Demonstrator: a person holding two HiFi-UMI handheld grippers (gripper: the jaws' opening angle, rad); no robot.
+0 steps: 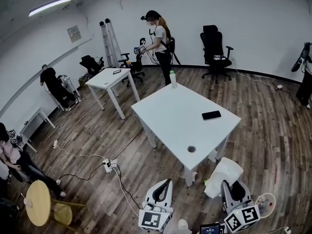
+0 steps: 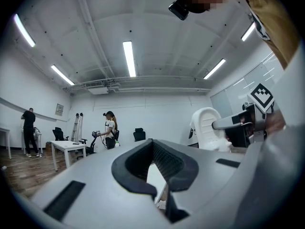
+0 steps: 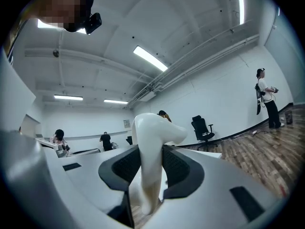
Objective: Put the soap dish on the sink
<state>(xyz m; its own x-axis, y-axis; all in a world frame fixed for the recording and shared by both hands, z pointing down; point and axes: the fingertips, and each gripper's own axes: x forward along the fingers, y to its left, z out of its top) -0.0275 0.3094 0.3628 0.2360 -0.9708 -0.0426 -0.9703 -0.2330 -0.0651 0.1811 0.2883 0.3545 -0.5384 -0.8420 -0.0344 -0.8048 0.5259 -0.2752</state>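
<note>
Right gripper (image 3: 151, 170) was clamped on the white soap dish (image 3: 153, 142), low at the head view's lower right, just off the table (image 1: 180, 106). Left gripper (image 2: 155, 163) was closed, empty. I saw no sink. Risk: the dish looked pinched by one edge, so it could pivot or slip mid-carry.
</note>
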